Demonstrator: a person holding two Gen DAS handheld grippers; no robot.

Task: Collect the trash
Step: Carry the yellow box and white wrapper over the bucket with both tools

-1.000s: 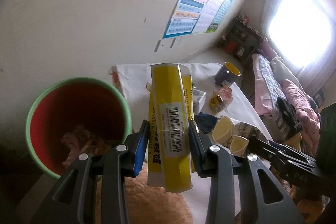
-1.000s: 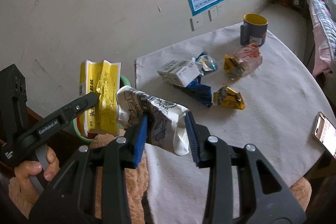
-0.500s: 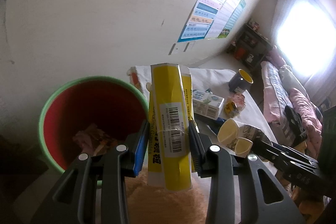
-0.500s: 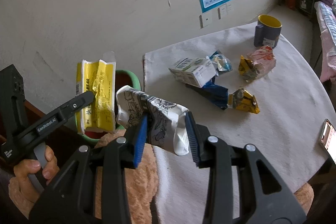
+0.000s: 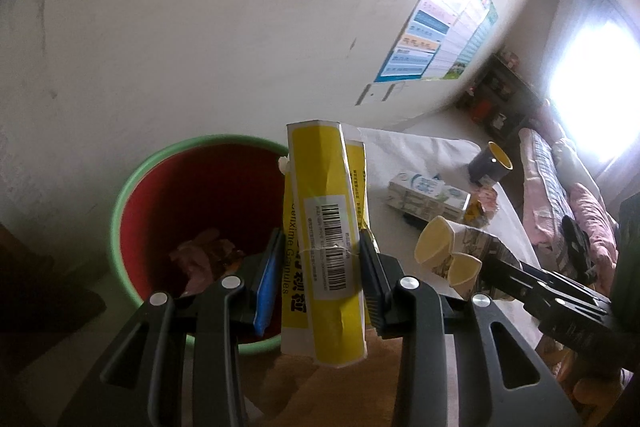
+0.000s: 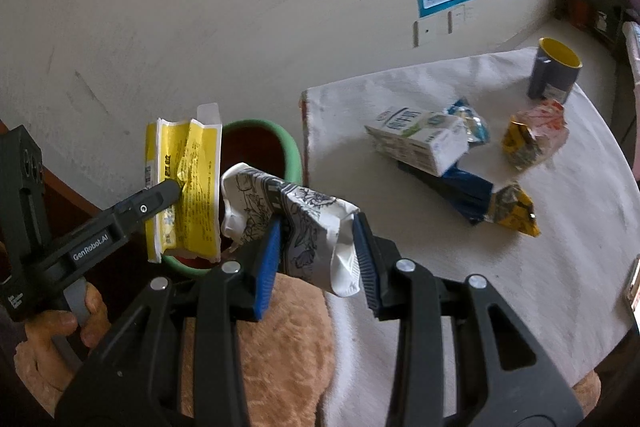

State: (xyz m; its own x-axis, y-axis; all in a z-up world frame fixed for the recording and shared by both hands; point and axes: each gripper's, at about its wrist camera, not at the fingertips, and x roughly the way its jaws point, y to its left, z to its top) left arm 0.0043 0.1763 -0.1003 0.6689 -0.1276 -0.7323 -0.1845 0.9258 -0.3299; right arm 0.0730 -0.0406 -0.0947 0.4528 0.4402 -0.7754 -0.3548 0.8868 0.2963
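My left tool (image 5: 316, 263) is clenched on a flattened yellow medicine box (image 5: 320, 239), pinched across its narrow width near the barcode label, so the carton stands upright between the pads with its lower end hanging free below them. In the right wrist view that same box (image 6: 188, 187) hangs at the near rim of the bin (image 6: 292, 151), a red pail with a green lip standing against the wall beside the worktop (image 6: 520, 267). My right tool (image 6: 316, 251) is clamped on a crumpled paper cup (image 6: 304, 223) printed with a dark line pattern, gripped about mid-body, its squashed mouth pointing toward the bin. Both pieces look light and already crushed; I judge they will give under the pads rather than slip, and should drop cleanly once I let go, though thin card can cling to a pad or flutter and catch the rim. The box is stiff along its creases, so the grip across its width seems right. Inside the bin (image 5: 132, 195) some pinkish scraps already lie at the bottom. On the worktop a white milk carton (image 6: 416, 139), a blue wrapper (image 6: 460, 187), two yellow wrappers (image 6: 512, 207) and a dark mug (image 6: 554, 75) with a yellow interior sit well apart from me.
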